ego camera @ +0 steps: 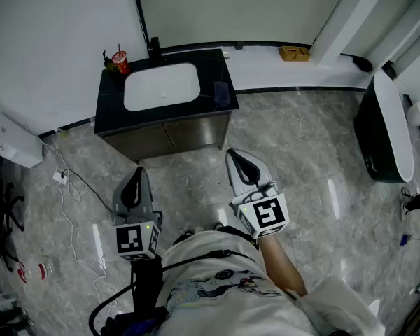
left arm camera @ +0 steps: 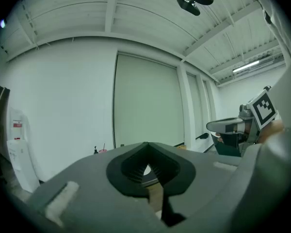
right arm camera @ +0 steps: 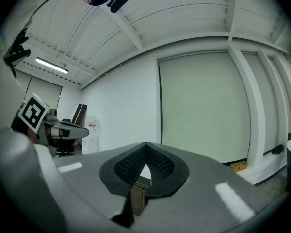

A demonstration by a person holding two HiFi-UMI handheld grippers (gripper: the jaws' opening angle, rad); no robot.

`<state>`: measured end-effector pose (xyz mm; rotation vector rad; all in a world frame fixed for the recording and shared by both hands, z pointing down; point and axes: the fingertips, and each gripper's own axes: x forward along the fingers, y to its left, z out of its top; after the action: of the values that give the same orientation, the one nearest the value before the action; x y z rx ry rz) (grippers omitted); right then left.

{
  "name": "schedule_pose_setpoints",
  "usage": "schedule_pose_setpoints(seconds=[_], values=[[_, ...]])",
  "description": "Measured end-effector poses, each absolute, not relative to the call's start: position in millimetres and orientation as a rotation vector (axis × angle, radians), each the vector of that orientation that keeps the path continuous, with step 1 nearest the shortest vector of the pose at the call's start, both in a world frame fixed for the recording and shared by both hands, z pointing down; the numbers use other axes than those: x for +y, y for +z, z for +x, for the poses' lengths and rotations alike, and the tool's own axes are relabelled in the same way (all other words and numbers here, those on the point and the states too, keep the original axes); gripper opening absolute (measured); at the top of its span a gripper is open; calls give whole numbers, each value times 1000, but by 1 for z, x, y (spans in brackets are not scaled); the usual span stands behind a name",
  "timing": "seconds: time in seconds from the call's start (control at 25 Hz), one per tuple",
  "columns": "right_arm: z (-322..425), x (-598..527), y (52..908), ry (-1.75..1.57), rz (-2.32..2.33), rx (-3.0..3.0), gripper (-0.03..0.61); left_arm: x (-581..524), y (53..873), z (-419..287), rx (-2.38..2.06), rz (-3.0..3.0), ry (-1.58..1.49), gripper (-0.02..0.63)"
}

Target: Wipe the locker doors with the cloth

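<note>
Head view: left hand-held gripper (ego camera: 136, 180), right hand-held gripper (ego camera: 239, 161) face sink (ego camera: 161, 86).

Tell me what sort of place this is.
Probably a washroom corner, or a mock-up of one inside a workspace. A dark vanity cabinet with a white basin and black tap stands against a plain white wall on a marble-look tiled floor. Loose cables on the floor suggest a test setup.

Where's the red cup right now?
In the head view, the red cup stands on the far left corner of the dark counter, left of the white basin.
</note>
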<state>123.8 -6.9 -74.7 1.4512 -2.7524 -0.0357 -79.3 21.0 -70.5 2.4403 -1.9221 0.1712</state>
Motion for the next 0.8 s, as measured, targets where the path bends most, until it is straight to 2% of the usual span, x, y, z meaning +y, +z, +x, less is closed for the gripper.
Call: schedule_pose_setpoints(seconds=[0.8], values=[[121, -12, -69, -3, 1489, -2713, 3, 16, -69, -90, -1918, 2445, 147, 2]])
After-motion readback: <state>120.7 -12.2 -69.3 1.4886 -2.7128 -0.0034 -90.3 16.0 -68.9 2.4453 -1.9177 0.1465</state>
